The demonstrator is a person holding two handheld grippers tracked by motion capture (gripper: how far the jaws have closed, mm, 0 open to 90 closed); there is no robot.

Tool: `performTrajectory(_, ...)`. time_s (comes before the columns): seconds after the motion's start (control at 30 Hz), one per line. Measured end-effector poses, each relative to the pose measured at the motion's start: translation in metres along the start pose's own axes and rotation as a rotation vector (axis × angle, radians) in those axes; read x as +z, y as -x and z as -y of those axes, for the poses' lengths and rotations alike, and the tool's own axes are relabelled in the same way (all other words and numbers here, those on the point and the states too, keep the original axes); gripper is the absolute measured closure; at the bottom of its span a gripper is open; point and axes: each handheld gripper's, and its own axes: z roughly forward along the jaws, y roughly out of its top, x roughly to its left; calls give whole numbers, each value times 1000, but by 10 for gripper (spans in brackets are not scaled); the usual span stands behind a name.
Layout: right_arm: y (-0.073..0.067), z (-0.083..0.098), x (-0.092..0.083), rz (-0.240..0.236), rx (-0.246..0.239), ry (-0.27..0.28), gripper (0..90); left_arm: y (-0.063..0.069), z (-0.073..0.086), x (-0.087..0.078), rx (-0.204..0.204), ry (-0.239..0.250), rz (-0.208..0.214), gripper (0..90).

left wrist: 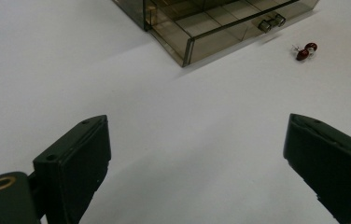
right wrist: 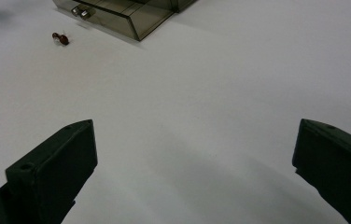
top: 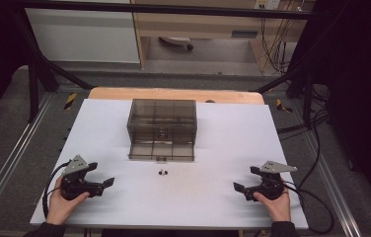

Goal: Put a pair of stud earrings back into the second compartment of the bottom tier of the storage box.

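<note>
1. Down at the near edge of the white table (top: 223, 197), a person holds a black gripper in each hand.
2. Left hand (top: 62, 205) holds the left gripper (top: 105, 183), and its two jaws are spread wide with nothing between them.
3. Right hand (top: 275, 202) holds the right gripper (top: 238, 187), and its jaws are spread wide too, with only bare table between them.
4. Farther up, near the middle of the table, lie two small dark red earrings (top: 163, 172), side by side.
5. Just behind them stands a see-through brown box (top: 162, 121) with its bottom drawer (top: 161, 149) pulled out toward the person.
6. That drawer has a small shiny knob (left wrist: 270, 23) on its front, close to the earrings but not touching them.
</note>
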Motion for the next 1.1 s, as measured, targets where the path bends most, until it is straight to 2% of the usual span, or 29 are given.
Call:
performTrajectory(0.57,0,0,0,-10,8,1,6,6,-3,3,7,-9,7,74)
performTrajectory(0.7,0,-1,-1,-12,8,2,6,10,-8,3,10,-1,13,75)
performTrajectory(0.9,0,-1,-1,-14,10,1,6,20,-17,7,33,-15,21,75)
performTrajectory(1.1,0,-1,0,-12,7,-3,6,24,-23,8,42,-20,23,75)
